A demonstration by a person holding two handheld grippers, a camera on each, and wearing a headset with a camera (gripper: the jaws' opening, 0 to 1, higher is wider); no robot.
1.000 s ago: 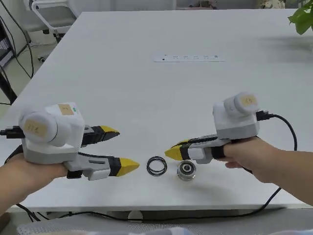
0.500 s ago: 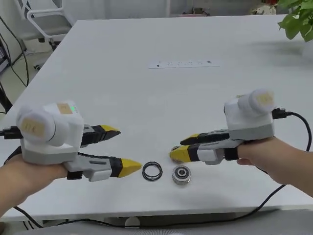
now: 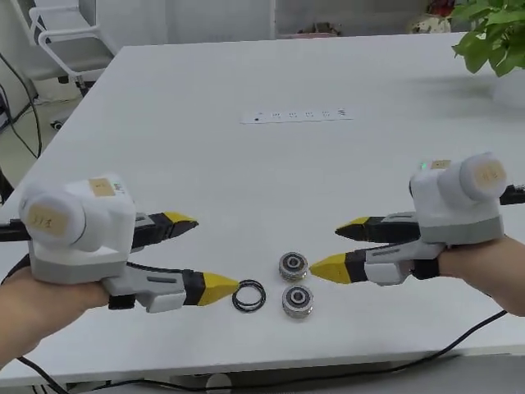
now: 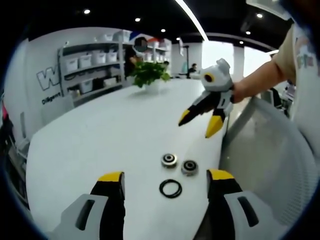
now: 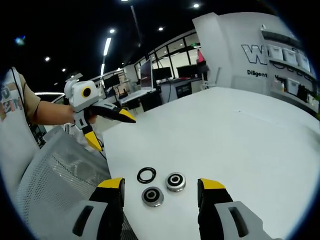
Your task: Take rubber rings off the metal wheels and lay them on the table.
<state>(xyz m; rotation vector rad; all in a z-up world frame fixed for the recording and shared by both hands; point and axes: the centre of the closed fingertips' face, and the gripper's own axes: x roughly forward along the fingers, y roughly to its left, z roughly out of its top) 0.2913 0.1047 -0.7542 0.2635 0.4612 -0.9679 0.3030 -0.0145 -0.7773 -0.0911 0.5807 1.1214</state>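
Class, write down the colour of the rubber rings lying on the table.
Black; the rubber rings show best in the head view.

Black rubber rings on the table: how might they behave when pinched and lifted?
The rubber rings look thin, so probably light and bendy. Lying flat on the table, they likely won't roll, but may be awkward to grip.
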